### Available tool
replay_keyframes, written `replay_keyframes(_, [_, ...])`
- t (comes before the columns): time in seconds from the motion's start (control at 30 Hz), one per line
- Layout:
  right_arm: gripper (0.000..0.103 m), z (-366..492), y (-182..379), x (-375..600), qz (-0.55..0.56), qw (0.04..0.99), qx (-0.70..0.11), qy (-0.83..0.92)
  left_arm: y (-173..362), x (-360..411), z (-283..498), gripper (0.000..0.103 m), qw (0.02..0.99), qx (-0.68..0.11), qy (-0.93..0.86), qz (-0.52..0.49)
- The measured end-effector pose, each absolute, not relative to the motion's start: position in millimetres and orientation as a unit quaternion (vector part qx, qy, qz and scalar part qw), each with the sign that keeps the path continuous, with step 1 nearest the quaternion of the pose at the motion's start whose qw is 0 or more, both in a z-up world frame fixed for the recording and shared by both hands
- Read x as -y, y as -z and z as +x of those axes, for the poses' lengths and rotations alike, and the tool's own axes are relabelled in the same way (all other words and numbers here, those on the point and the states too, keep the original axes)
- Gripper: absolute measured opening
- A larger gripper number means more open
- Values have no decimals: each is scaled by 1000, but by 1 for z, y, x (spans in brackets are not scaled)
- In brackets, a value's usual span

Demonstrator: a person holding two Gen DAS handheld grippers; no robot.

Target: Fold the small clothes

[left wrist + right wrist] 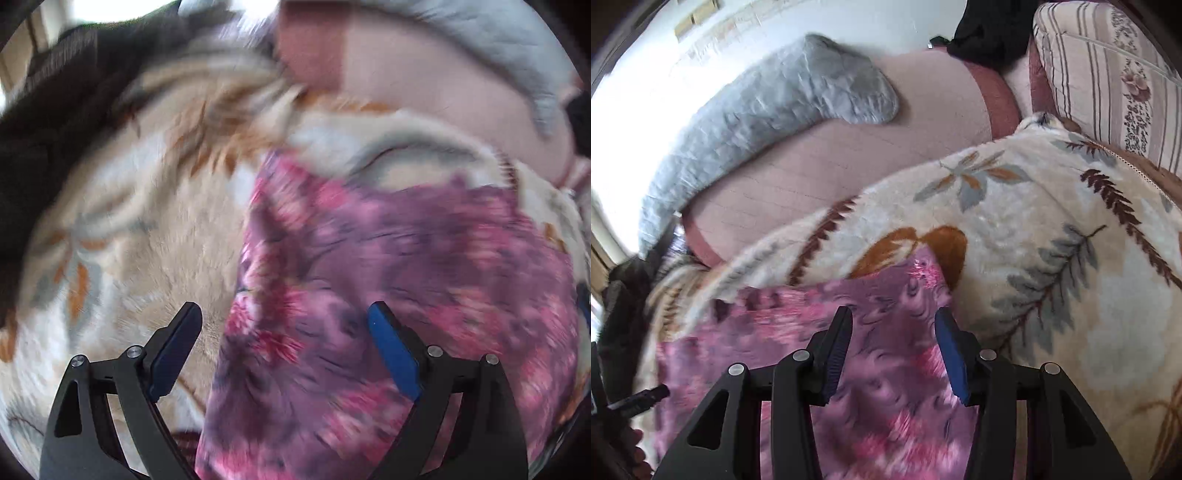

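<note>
A small pink and purple floral garment [388, 280] lies spread on a cream fleece blanket with leaf prints [147, 229]. My left gripper [284, 317] is open over the garment's left edge, one finger over the blanket, the other over the cloth. In the right wrist view the same garment [879, 369] lies below my right gripper [894, 321], which is open with nothing between its fingers, near the garment's far right corner. The left wrist view is blurred.
The blanket [1052, 258] covers a bed with a pink sheet [849, 147]. A grey quilted pillow [768, 99] lies at the far side. A striped floral cushion [1108, 74] stands at the right. Dark clothing [55, 110] lies at the left.
</note>
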State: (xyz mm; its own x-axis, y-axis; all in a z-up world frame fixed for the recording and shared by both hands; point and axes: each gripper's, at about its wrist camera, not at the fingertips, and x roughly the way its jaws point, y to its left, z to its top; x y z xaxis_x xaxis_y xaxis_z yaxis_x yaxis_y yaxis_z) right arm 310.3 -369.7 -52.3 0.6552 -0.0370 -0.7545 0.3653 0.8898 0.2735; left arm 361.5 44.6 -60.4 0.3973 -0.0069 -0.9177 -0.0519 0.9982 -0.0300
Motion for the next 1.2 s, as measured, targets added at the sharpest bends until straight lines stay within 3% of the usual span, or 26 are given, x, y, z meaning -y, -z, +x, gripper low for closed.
replay_keyframes(0.03, [48, 317, 64, 374, 215, 875, -420, 110, 61, -49, 361, 102, 842, -538, -13, -39])
replay_keyframes(0.13, [44, 314, 53, 371, 199, 885, -403, 120, 57, -48, 362, 99, 840, -541, -8, -33])
replay_keyframes(0.27, [51, 289, 40, 360, 167, 910, -362, 119, 40, -53, 342, 98, 860, -508, 15, -33])
replay_keyframes(0.3, [60, 287, 48, 361, 165, 903, -378, 123, 43, -54, 336, 98, 861, -508, 12, -28])
replay_keyframes(0.33, [63, 289, 61, 362, 168, 889, -409, 122, 49, -54, 335, 99, 853, -521, 8, -21])
replay_keyframes(0.53, [62, 253, 33, 351, 207, 900, -369, 107, 29, -70, 304, 98, 858, -510, 24, -49])
replay_keyframes(0.6, [62, 240, 30, 329, 184, 911, -360, 85, 26, -70, 287, 98, 864, -501, 33, -44])
replay_keyframes(0.7, [62, 246, 58, 299, 119, 893, -430, 68, 47, -63, 276, 99, 849, -528, 27, 0])
replay_keyframes(0.8, [61, 244, 49, 277, 51, 898, -423, 109, 47, -69, 269, 98, 849, -528, 28, -2])
replay_keyframes(0.9, [60, 231, 30, 258, 66, 908, -408, 74, 40, -84, 267, 98, 841, -540, 39, -15])
replay_keyframes(1.0, [66, 214, 39, 221, 33, 906, -420, 24, 49, -96, 261, 98, 828, -560, 39, 5])
replay_keyframes(1.03, [72, 211, 49, 211, 18, 899, -436, 16, 52, -96, 255, 98, 825, -563, 41, 13])
replay_keyframes(1.1, [72, 204, 62, 193, -47, 896, -439, 44, 54, -94, 243, 98, 828, -557, 47, 46])
replay_keyframes(1.2, [72, 192, 51, 171, -51, 901, -430, 32, 48, -101, 230, 98, 830, -550, 69, 57])
